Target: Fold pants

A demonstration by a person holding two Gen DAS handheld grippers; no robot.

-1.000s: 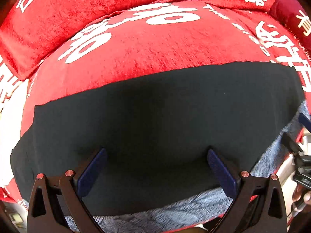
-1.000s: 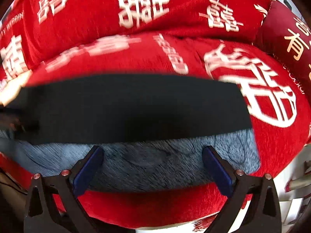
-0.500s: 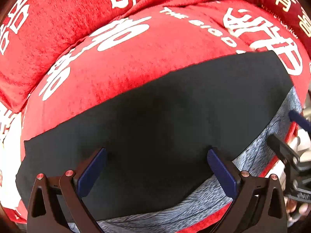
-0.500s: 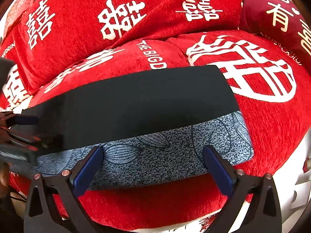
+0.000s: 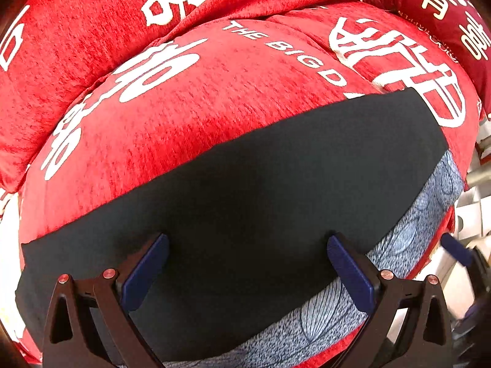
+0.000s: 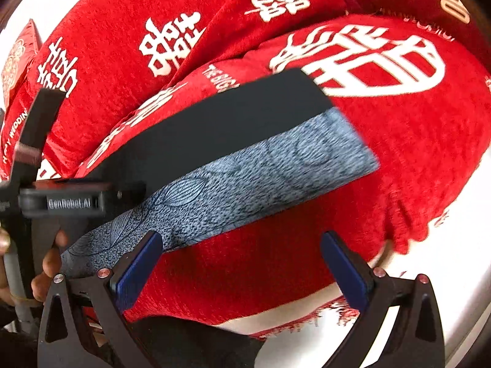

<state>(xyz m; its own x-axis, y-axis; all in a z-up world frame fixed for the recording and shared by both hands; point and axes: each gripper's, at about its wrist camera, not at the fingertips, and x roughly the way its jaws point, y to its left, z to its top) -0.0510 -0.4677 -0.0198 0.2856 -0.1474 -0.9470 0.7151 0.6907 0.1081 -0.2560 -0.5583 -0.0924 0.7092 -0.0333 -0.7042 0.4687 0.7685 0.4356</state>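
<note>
Two blue pads of the left hand-held gripper point(image 5: 247, 263) stand wide apart, empty, over the pants point(image 5: 233, 202), folded into a long strip slanting up rightward on the red cushion point(image 5: 190, 104). Right view: right hand-held gripper point(image 6: 241, 259) open, clear of the pants point(image 6: 245, 165); bare cushion point(image 6: 408, 141) lies rightward.

Folded pants point(image 5: 245, 202) lie flat on red cushion point(image 5: 199, 116).

Pants point(image 5: 245, 202) are laid flat as a long folded strip w/ black side up; blue-grey leaf-print fabric is exposed along the near edge.
</note>
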